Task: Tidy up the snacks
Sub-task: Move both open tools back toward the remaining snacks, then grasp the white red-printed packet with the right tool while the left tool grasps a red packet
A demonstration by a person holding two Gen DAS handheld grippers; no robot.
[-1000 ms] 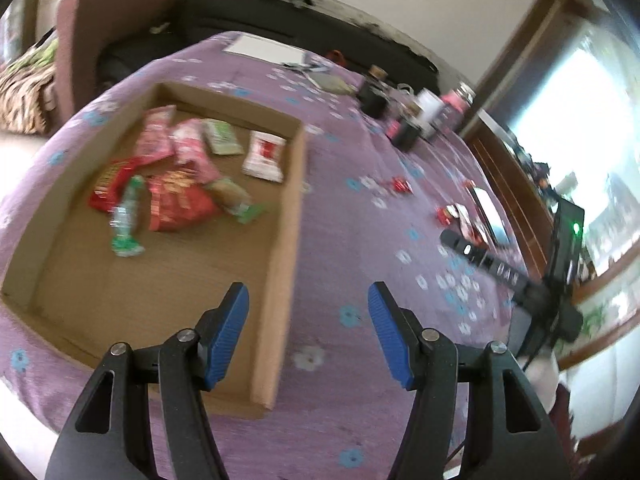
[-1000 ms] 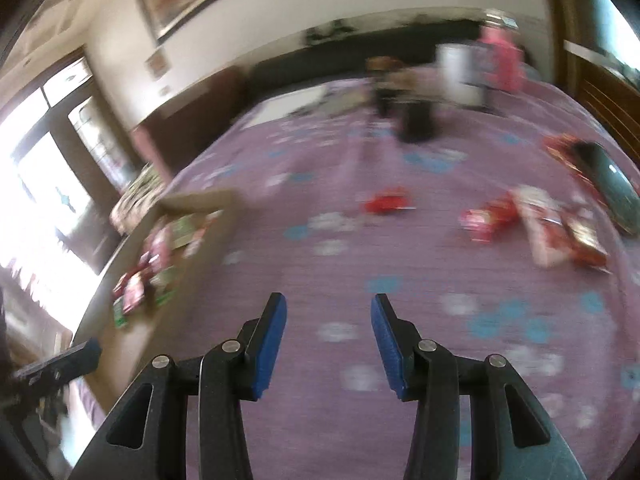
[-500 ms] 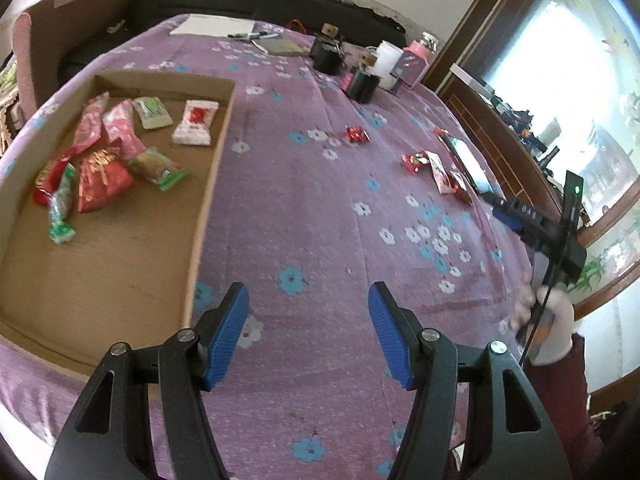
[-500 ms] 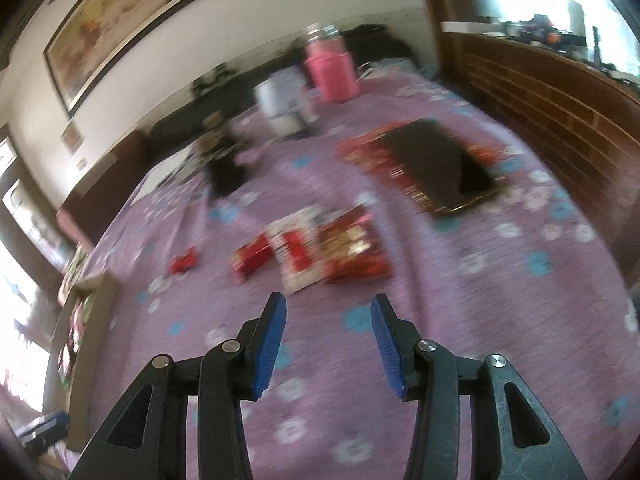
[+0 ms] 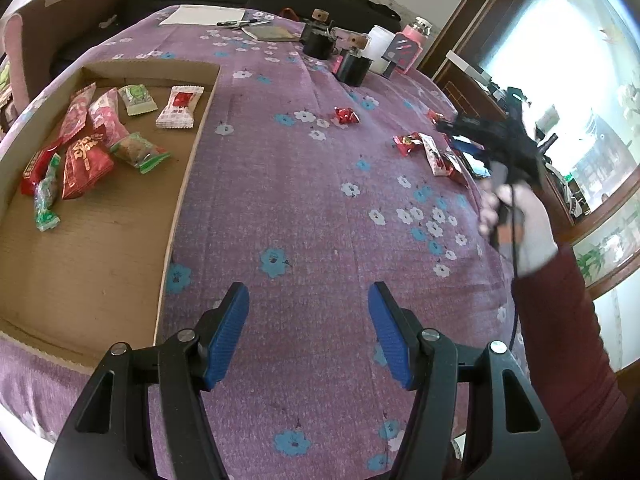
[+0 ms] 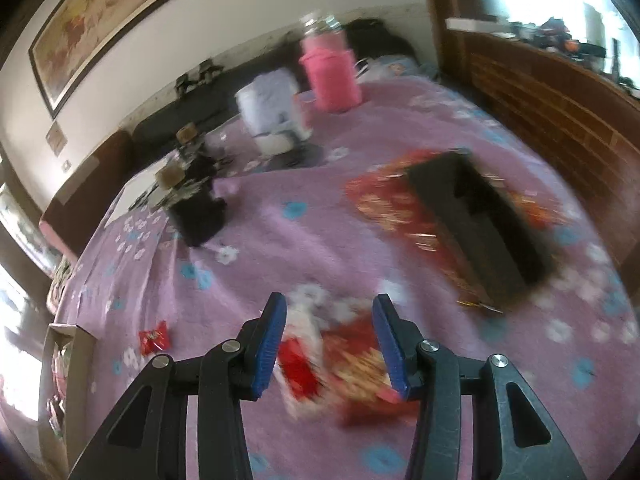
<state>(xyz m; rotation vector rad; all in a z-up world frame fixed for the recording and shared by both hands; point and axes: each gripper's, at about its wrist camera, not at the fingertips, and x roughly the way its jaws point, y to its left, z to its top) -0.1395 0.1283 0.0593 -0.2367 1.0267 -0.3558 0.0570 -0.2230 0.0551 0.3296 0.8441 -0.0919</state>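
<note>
A shallow cardboard tray (image 5: 188,168) lies at the left of the purple flowered tablecloth and holds several snack packets (image 5: 86,160). Loose snacks lie on the cloth: a small red candy (image 5: 346,115) and a cluster of red and white packets (image 5: 430,152). My left gripper (image 5: 308,324) is open and empty above the cloth, right of the tray. My right gripper (image 6: 328,340) is open, its blue fingers on either side of blurred red and white packets (image 6: 344,360) just below them. It also shows in the left wrist view (image 5: 496,140), held over the cluster.
A black phone (image 6: 480,224) lies on a red packet near the right edge. A pink bottle (image 6: 330,76), a white container (image 6: 272,108) and dark jars (image 6: 196,208) stand at the far side. A small red candy (image 6: 154,338) lies left. A wooden cabinet (image 6: 540,92) borders the table.
My right gripper has swung right and moved forward and down over the packet cluster, which now lies between its fingers. My left gripper has shifted right, away from the tray.
</note>
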